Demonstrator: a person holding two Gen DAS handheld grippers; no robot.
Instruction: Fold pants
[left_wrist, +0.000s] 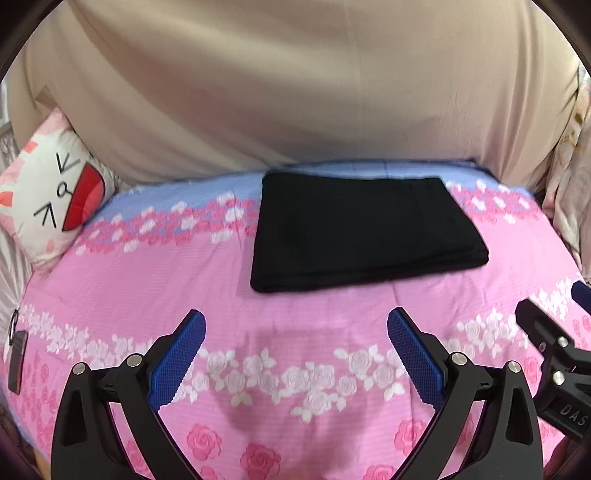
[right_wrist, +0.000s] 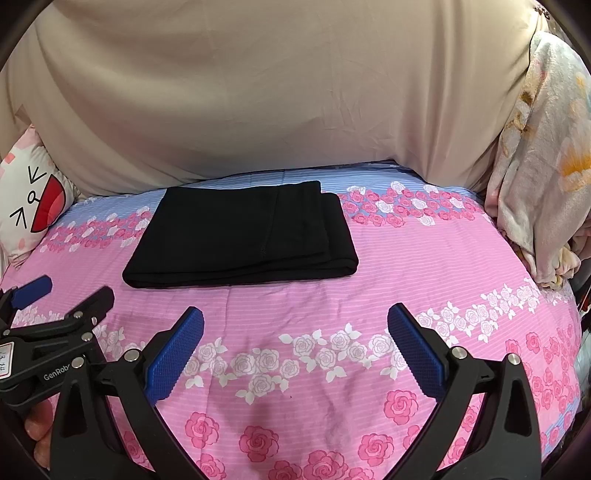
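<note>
The black pants (left_wrist: 364, 232) lie folded into a flat rectangle on the pink rose-print bedsheet (left_wrist: 295, 369), toward the far side of the bed. They also show in the right wrist view (right_wrist: 240, 236), with layered folded edges at the right. My left gripper (left_wrist: 295, 332) is open and empty, hovering over the sheet short of the pants. My right gripper (right_wrist: 295, 328) is open and empty, also short of the pants. Each gripper shows at the edge of the other's view, the right one (left_wrist: 554, 350) and the left one (right_wrist: 55, 314).
A beige cloth-covered headboard (left_wrist: 295, 92) rises behind the bed. A cat-face pillow (left_wrist: 51, 192) lies at the far left. A floral blanket (right_wrist: 539, 166) hangs at the right. A dark phone-like object (left_wrist: 16, 362) lies at the sheet's left edge.
</note>
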